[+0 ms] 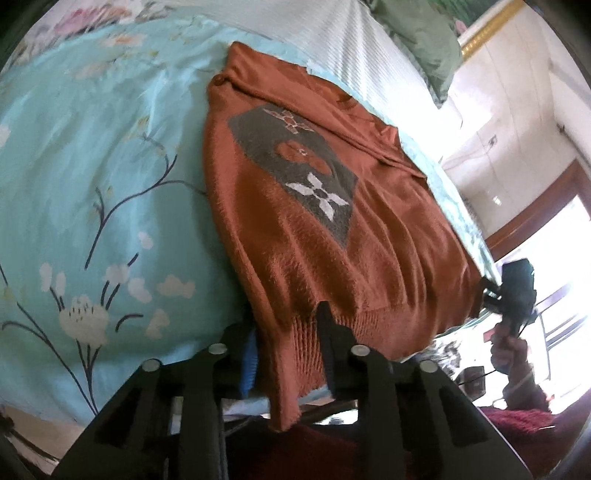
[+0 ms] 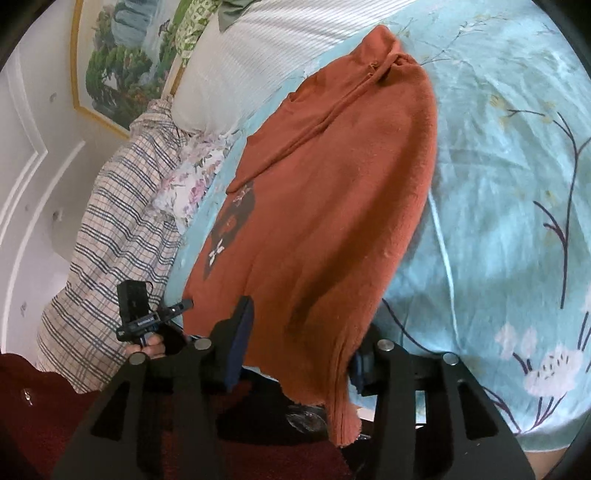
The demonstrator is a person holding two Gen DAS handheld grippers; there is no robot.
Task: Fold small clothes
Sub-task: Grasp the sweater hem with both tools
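An orange knit sweater (image 1: 332,221) with a grey diamond patch lies on the blue floral bedspread (image 1: 92,166), its ribbed hem hanging over the bed's near edge. My left gripper (image 1: 288,332) is shut on the hem at one corner. In the right wrist view the same sweater (image 2: 332,203) lies with a sleeve folded across it. My right gripper (image 2: 303,332) has the other hem corner between its fingers; its jaws stand wide and I cannot tell how firmly they hold. Each gripper shows in the other's view: the right one (image 1: 513,291), the left one (image 2: 147,317).
A white ribbed pillow (image 2: 258,48) and a green cushion (image 1: 424,33) lie at the head of the bed. A plaid blanket (image 2: 122,229) lies at the bed's left side. A framed painting (image 2: 122,55) hangs on the wall. Dark red fabric (image 2: 44,398) is below the bed edge.
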